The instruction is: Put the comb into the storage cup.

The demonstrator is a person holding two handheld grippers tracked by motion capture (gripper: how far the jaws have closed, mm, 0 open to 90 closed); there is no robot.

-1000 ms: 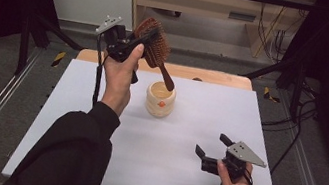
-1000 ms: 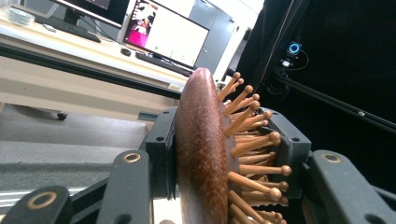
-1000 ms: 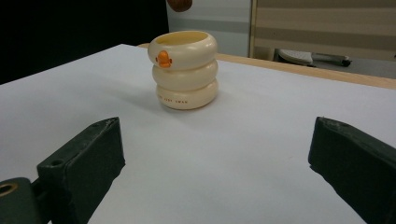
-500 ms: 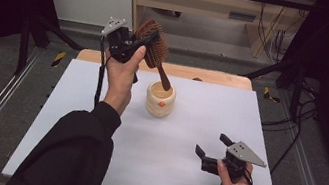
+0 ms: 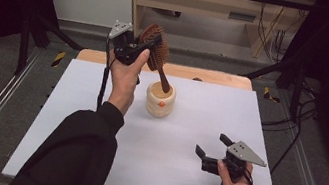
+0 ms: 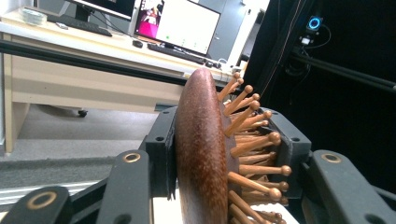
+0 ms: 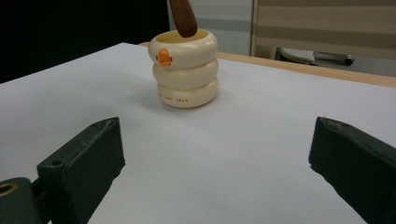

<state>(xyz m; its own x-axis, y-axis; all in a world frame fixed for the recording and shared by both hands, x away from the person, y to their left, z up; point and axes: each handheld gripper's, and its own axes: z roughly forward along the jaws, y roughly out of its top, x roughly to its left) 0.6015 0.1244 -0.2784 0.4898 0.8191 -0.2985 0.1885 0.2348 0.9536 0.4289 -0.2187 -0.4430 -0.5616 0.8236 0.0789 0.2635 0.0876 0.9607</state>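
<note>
Left gripper (image 5: 145,49) is clamped on the head of a wooden hairbrush (image 5: 155,54), held up at the far side of the table (image 5: 73,108), handle tip dipping into the cream cup (image 5: 159,100). Right gripper (image 5: 210,153) sits near-right on the table, jaws wide apart, nothing in them.

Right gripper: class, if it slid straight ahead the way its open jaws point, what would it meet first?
Probably the cream cup: it stands ahead of the right gripper, somewhat left of centre between the jaws, with bare white table between, so it might pass just beside it.
</note>
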